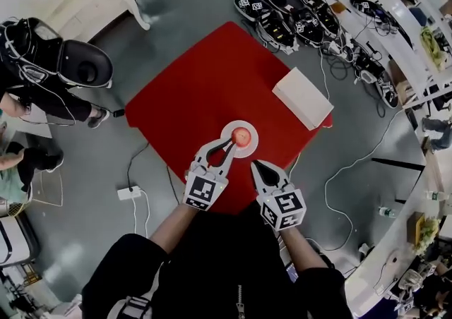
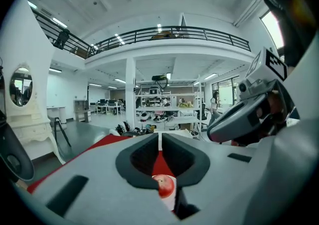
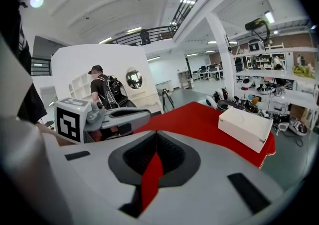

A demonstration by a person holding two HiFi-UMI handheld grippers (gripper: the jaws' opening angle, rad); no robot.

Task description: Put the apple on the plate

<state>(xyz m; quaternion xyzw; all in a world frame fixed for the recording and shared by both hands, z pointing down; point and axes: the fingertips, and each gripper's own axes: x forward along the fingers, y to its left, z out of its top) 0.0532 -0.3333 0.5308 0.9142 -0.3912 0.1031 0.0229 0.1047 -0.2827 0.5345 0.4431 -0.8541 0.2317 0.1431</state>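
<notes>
The red apple (image 1: 241,136) lies on a small white plate (image 1: 251,149) near the front edge of the red table (image 1: 205,92). My left gripper (image 1: 232,142) hangs above the plate's near-left rim, shut with its tips together and nothing between them. In the left gripper view the apple (image 2: 163,185) and plate (image 2: 170,202) show below the closed tips of the left gripper (image 2: 159,137), apart from them. My right gripper (image 1: 254,164) is shut and empty just right of the plate, nearer to me. In the right gripper view its tips (image 3: 156,135) meet over red cloth.
A white box (image 1: 302,97) lies at the table's right side. Several shoes and devices (image 1: 282,14) crowd the floor beyond the table. A person with a backpack (image 1: 28,70) is at the left. A power strip (image 1: 129,192) and cables lie on the floor.
</notes>
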